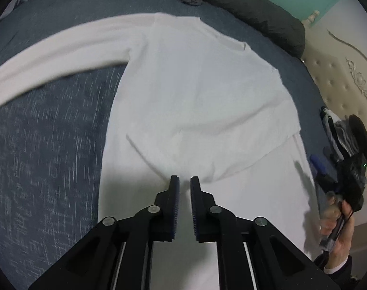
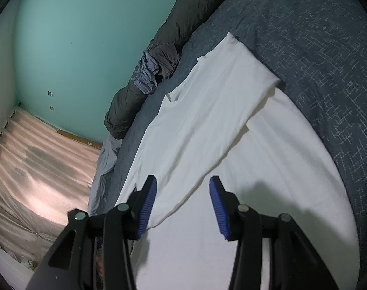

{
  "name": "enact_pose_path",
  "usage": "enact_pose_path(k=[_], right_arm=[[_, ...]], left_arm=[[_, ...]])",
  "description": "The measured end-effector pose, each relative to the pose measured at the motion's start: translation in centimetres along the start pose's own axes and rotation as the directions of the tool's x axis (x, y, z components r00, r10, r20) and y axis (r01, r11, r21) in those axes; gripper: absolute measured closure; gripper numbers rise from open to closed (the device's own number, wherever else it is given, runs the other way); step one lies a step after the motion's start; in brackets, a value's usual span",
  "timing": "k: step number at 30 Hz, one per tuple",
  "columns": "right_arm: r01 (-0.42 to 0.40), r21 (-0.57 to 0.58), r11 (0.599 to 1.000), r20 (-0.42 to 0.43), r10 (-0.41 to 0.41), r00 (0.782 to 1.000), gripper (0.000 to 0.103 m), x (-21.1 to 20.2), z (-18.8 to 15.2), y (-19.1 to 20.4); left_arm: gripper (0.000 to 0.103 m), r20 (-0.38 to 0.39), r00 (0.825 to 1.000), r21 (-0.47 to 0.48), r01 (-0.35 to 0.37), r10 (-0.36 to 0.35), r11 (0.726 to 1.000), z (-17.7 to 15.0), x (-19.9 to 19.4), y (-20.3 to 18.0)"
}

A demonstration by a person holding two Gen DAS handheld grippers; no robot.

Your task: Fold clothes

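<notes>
A white long-sleeved shirt (image 1: 195,91) lies flat on the blue-grey bedspread (image 1: 45,145). One sleeve (image 1: 62,53) stretches out to the left in the left wrist view. The other sleeve (image 2: 207,130) is folded diagonally across the shirt's body, its cuff end near my right gripper. My left gripper (image 1: 184,181) hovers over the lower middle of the shirt, its jaws a narrow gap apart with no cloth between them. My right gripper (image 2: 183,191) stands open just above the folded sleeve's cuff and holds nothing. A hand (image 1: 340,232) grips its handle at the shirt's right edge.
A dark grey rolled quilt (image 1: 251,7) and a crumpled bundle of clothes (image 2: 152,72) lie along the bed's far side by the teal wall (image 2: 74,36). A cream padded headboard (image 1: 340,77) stands at the right. Pale pink cloth (image 2: 38,164) spreads below the bed's edge.
</notes>
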State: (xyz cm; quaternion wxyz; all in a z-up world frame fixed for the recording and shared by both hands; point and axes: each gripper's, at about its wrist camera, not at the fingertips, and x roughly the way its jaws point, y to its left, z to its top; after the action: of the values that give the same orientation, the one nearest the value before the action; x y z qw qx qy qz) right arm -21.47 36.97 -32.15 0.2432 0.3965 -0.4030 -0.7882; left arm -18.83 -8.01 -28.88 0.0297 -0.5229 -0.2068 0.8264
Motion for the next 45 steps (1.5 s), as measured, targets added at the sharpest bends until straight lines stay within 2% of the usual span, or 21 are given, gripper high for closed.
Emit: enact_pose_path(k=[4, 10, 11, 12, 13, 18, 21, 26, 29, 33, 39, 43, 45], right_arm=[[0.000, 0.004, 1.000, 0.000, 0.000, 1.000, 0.057, 0.0, 0.0, 0.0], [0.001, 0.007, 1.000, -0.005, -0.001, 1.000, 0.057, 0.2, -0.2, -0.1], [0.003, 0.008, 1.000, -0.005, -0.003, 1.000, 0.057, 0.3, -0.1, -0.1], [0.003, 0.009, 1.000, -0.006, -0.003, 1.000, 0.057, 0.3, -0.1, -0.2], [0.003, 0.010, 1.000, -0.005, -0.003, 1.000, 0.057, 0.3, -0.1, -0.2], [0.003, 0.014, 1.000, -0.007, -0.003, 1.000, 0.057, 0.2, 0.0, -0.4], [0.004, 0.019, 1.000, -0.007, -0.003, 1.000, 0.057, 0.2, 0.0, -0.6], [0.001, 0.026, 1.000, -0.010, -0.001, 1.000, 0.057, 0.3, 0.0, -0.7], [0.001, 0.026, 1.000, -0.009, -0.001, 1.000, 0.057, 0.2, 0.0, -0.7], [0.003, 0.033, 0.999, -0.008, -0.002, 1.000, 0.057, 0.2, 0.1, -0.8], [-0.005, 0.043, 0.999, -0.004, 0.005, 1.000, 0.057, -0.1, 0.2, -0.9], [-0.007, 0.042, 0.999, -0.002, 0.007, 1.000, 0.057, -0.1, 0.1, -0.7], [-0.007, 0.041, 0.999, -0.001, 0.007, 1.000, 0.057, -0.1, 0.1, -0.6]], left_arm=[[0.074, 0.003, 1.000, -0.009, -0.001, 0.001, 1.000, -0.5, 0.6, 0.5], [0.074, 0.014, 1.000, 0.009, 0.001, -0.001, 1.000, -0.4, 1.6, 0.3], [0.077, 0.011, 1.000, 0.021, -0.001, 0.000, 1.000, -0.4, 1.7, 0.0], [0.091, 0.007, 1.000, 0.033, -0.004, 0.004, 0.999, -0.3, 1.7, -0.2], [0.097, 0.004, 1.000, 0.045, -0.007, 0.007, 0.999, -0.2, 1.8, -0.5], [0.100, 0.016, 0.999, 0.050, 0.039, -0.040, 0.998, 1.4, 0.4, -1.4], [0.100, 0.020, 0.994, -0.007, 0.108, -0.107, 0.994, 2.8, -0.6, -1.3], [0.100, -0.011, 0.984, -0.121, 0.176, -0.179, 0.977, 4.5, 0.3, 0.1], [0.100, -0.028, 0.978, -0.191, 0.198, -0.207, 0.961, 4.8, 1.2, 1.3], [0.100, -0.046, 0.968, -0.224, 0.232, -0.249, 0.946, 4.2, 1.1, 1.5], [0.100, -0.118, 0.960, -0.232, 0.223, -0.256, 0.947, 1.5, -0.2, 1.9], [0.100, -0.169, 0.959, -0.249, 0.182, -0.228, 0.951, -0.3, 1.2, 2.3], [0.101, -0.170, 0.964, -0.255, 0.158, -0.205, 0.954, -0.8, 2.1, 2.5]])
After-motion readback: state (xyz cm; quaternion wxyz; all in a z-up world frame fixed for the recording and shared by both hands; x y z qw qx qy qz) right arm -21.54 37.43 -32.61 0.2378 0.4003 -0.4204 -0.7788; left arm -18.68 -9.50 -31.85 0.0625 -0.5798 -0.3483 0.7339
